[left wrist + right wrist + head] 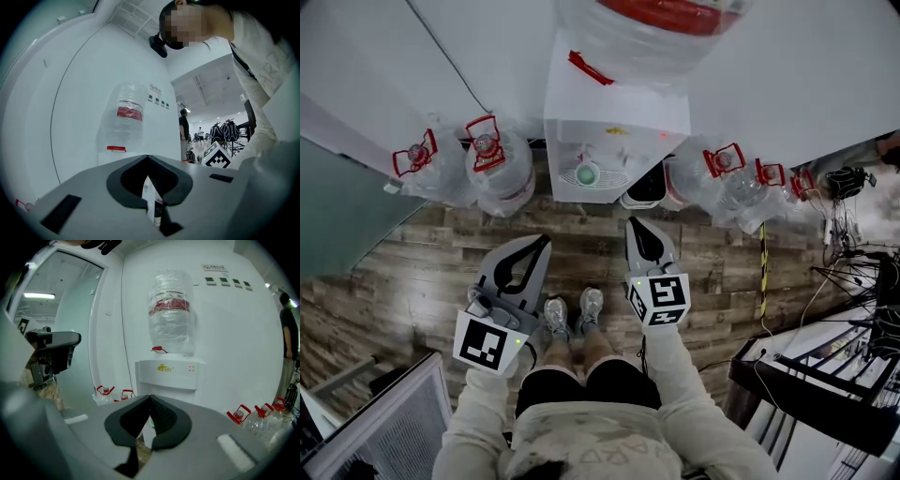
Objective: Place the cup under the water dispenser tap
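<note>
Both grippers empty, cup already at the dispenser

My left gripper (pixel 543 242) and right gripper (pixel 634 225) each have their jaws pressed together on nothing. Ahead, the cup (pixel 587 173) stands in the filling bay of the water dispenser (pixel 614 131). I'd worry that a careless swing forward knocks it over, or that it sits off-centre and the water misses it.

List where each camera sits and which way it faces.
Head view: on the head, looking steeply down at the water dispenser; left gripper, right gripper, legs show.
Left gripper view: on the left gripper, facing wall and bottle; its shut jaws, a sleeve show.
Right gripper view: on the right gripper, facing the dispenser's front; its shut jaws show.
Shared: all see the bottle.
</note>
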Demonstrator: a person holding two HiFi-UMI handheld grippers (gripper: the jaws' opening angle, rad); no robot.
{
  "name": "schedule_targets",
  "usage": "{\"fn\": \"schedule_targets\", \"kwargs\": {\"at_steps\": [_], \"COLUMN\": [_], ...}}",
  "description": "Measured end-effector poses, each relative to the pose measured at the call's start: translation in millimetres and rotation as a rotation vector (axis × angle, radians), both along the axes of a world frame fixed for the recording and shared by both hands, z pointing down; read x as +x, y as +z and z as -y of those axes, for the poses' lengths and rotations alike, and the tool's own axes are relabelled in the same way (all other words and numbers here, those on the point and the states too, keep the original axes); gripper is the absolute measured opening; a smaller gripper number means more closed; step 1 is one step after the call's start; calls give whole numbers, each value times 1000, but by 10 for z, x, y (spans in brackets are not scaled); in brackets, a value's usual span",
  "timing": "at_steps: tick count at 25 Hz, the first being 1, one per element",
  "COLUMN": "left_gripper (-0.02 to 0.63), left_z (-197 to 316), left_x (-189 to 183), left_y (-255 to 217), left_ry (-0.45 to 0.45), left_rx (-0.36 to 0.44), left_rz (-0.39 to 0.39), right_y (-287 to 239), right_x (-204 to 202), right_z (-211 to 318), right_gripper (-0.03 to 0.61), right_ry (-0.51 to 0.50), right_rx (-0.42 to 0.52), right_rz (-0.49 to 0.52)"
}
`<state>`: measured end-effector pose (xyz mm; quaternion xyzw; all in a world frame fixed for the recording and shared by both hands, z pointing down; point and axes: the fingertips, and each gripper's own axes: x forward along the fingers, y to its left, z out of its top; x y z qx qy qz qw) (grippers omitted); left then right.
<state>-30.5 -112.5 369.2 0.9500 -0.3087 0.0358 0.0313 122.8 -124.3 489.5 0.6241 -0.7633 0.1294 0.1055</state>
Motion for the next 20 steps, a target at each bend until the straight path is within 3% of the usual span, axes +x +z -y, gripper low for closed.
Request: {"fn": "schedule_targets", "kwargs": {"at_steps": [20], "left_gripper": [5], "left_z": [-270], "left_x": [36], "left_y": [-805], "left_ry": [29], "left_rx": [62], "left_rz": [-51], "right_y": [-1131], "right_x": [-135], "right_z": [-563], "right_gripper": [9], "right_ry": [-14], "right_rx": [99], "right_rz": [-55]}}
